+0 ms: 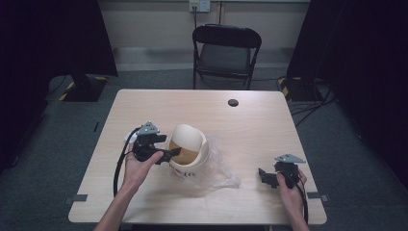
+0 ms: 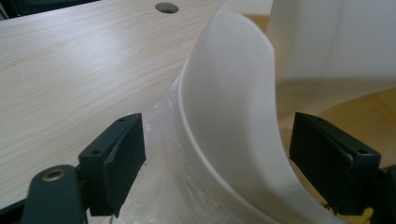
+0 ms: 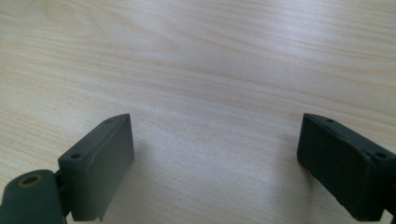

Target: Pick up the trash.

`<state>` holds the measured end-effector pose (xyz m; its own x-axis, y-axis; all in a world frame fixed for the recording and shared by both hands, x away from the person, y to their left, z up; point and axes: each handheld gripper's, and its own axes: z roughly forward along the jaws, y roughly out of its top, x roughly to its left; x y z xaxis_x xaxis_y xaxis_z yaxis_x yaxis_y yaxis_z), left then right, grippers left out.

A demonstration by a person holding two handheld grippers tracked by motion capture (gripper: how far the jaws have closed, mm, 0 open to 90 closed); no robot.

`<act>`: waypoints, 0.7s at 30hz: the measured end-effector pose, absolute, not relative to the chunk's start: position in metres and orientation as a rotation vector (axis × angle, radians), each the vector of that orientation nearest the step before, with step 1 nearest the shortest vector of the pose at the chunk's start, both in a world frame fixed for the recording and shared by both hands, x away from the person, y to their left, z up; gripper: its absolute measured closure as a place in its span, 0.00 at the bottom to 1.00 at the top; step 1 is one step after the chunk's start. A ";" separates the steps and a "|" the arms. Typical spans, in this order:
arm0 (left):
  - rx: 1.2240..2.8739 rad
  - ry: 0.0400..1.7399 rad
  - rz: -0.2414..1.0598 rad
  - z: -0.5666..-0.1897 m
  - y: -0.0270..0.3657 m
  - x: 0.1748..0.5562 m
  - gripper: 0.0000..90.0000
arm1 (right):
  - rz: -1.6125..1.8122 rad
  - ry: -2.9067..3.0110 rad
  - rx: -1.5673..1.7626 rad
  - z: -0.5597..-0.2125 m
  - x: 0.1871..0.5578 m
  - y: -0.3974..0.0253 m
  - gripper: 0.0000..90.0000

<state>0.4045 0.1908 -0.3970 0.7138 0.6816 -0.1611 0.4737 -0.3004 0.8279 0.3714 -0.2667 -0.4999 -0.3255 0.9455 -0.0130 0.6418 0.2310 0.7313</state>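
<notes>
A cream paper tub (image 1: 188, 144) stands tilted at the middle of the table, with a brownish inside and dark print low on its side. Crumpled clear plastic film (image 1: 222, 168) lies under it and to its right. My left gripper (image 1: 171, 155) is open, its jaws astride the tub's left rim, one outside and one inside. In the left gripper view the tub wall (image 2: 229, 93) curves up between the jaws of the left gripper (image 2: 217, 149), touching neither, with the film (image 2: 161, 140) beside it. My right gripper (image 1: 263, 175) rests open near the table's front right; between its jaws the right gripper (image 3: 215, 158) holds only bare wood.
The light wooden table (image 1: 240, 125) has a dark cable hole (image 1: 233, 102) near its far edge, also seen as the hole (image 2: 166, 7). A black folding chair (image 1: 226, 48) stands behind the table. Cables trail from both grippers toward the front edge.
</notes>
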 end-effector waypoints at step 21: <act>1.854 1.014 0.320 -0.395 0.278 0.411 0.21 | 0.881 2.051 1.455 -0.500 0.371 -0.267 0.11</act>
